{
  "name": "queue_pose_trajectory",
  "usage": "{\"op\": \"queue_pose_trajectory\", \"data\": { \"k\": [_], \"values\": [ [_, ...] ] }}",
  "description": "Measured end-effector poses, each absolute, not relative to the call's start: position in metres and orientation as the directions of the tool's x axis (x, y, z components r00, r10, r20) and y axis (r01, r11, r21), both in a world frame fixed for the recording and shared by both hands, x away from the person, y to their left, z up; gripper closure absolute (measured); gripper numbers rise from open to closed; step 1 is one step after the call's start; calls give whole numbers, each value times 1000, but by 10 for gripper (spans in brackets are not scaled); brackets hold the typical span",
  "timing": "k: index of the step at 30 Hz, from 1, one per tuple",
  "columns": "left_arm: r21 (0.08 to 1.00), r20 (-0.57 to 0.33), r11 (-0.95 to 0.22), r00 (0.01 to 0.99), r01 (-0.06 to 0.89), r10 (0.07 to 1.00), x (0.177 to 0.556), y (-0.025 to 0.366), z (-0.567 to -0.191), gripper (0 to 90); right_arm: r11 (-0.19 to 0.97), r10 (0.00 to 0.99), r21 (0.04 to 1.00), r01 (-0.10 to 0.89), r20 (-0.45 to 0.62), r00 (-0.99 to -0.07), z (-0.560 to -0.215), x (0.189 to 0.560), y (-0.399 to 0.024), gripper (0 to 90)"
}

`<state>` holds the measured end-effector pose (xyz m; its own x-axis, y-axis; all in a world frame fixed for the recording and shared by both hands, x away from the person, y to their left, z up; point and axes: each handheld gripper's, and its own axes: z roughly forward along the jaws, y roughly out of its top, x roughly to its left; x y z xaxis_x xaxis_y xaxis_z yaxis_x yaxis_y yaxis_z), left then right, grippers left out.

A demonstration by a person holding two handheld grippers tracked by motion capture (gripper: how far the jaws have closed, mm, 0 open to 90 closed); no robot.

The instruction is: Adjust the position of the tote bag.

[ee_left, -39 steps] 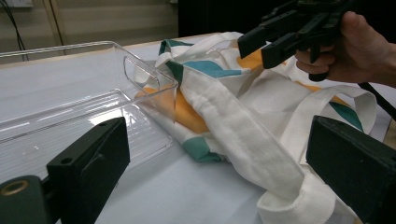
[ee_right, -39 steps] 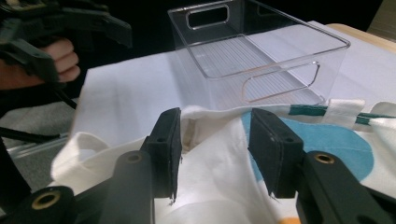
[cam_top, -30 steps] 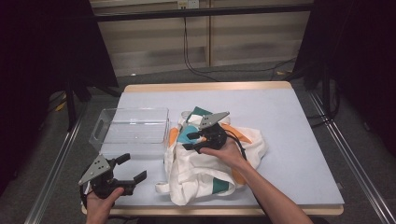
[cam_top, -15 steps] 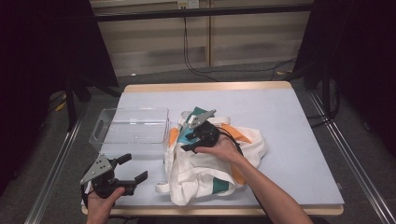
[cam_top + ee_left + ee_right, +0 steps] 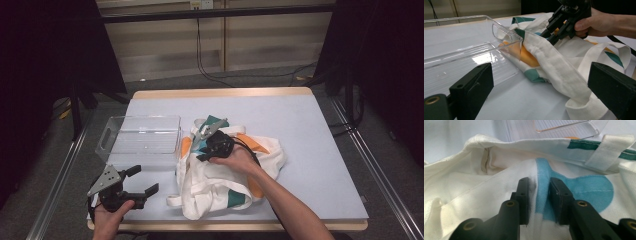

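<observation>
A white cloth bag (image 5: 227,170) with orange, green and blue patches lies crumpled in the middle of the worktop (image 5: 310,125), its left edge just beside a clear plastic tray (image 5: 140,137). The right hand-held gripper (image 5: 202,150) is pressed down into the bag's upper part; its jaws have just been closing, and in the right gripper view a raised fold of white and blue cloth (image 5: 537,195) sits between them with only a narrow gap left. Whether the pads already pinch that fold is hard to make out. In the high view the person's right hand (image 5: 235,159) covers most of that tool, hiding its tips. The left hand-held gripper (image 5: 141,181) hovers near the front left corner of the worktop, jaws wide apart and holding nothing. One bag strap (image 5: 584,100) runs out of frame at the bottom of the left gripper view.
</observation>
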<state>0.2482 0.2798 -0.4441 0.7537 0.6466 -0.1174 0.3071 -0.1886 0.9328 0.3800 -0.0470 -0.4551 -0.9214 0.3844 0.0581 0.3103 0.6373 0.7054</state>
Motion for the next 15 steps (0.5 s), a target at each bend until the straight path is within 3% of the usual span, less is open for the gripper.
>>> {"op": "queue_pose_trajectory", "data": {
  "k": [5, 15],
  "values": [
    [930, -119, -192, 753, 312, 647, 248, 279, -444, 63, 612, 392, 719, 328, 85, -916, -453, 381, -51, 824],
    [930, -122, -190, 754, 314, 645, 248, 278, -445, 63, 549, 385, 778, 307, 91, -918, -439, 376, -62, 851]
  ]
}}
